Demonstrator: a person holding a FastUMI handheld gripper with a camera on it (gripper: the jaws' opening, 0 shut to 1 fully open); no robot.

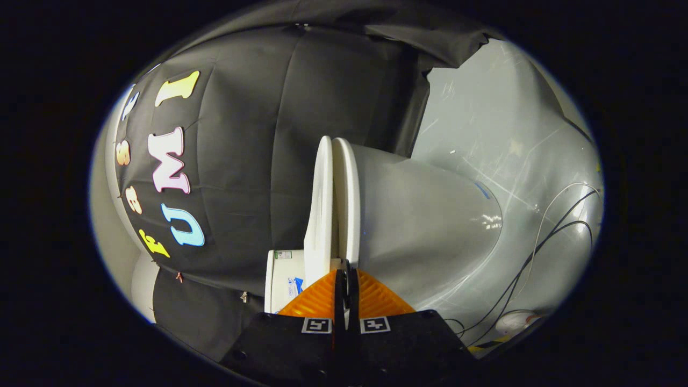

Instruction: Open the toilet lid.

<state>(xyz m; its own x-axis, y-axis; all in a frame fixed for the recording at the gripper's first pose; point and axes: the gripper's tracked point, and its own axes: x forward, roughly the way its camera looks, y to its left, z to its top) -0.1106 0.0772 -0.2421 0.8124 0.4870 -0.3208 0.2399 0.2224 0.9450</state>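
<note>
Just ahead of the fingertips: toilet lid [321, 204], seen edge-on in a view rolled onto its side, lying just left of the seat [348, 199] with a thin dark gap between the two. Farther right, the bowl [424, 226]; near and to the left, beside the lid's hinge end, what looks like the tank [279, 279]. Well off to the right, loose cables [537, 247] trailing over the pale floor [510, 134].

Gripper [344, 277] lined up with that gap, fingers [317, 298] drawn together with only a narrow slit between them. Cannot tell whether any rim is pinched in that slit; a pale sliver shows there, nothing more certain.

Judged as early in the lift: lid barely parted from the seat, most of the swing not yet done.

To do it well:
- Catch the lid alone, not the seat with it; keep the tips in the gap or on the lid's rim.
- Follow an arc about the hinge rather than pulling straight, rolling the wrist as the lid rises.
- Go slowly past the balance point and rest the lid against the tank, without dropping it.
- Expect smooth, slippery plastic; press lightly and steadily to avoid skidding off the edge.
</note>
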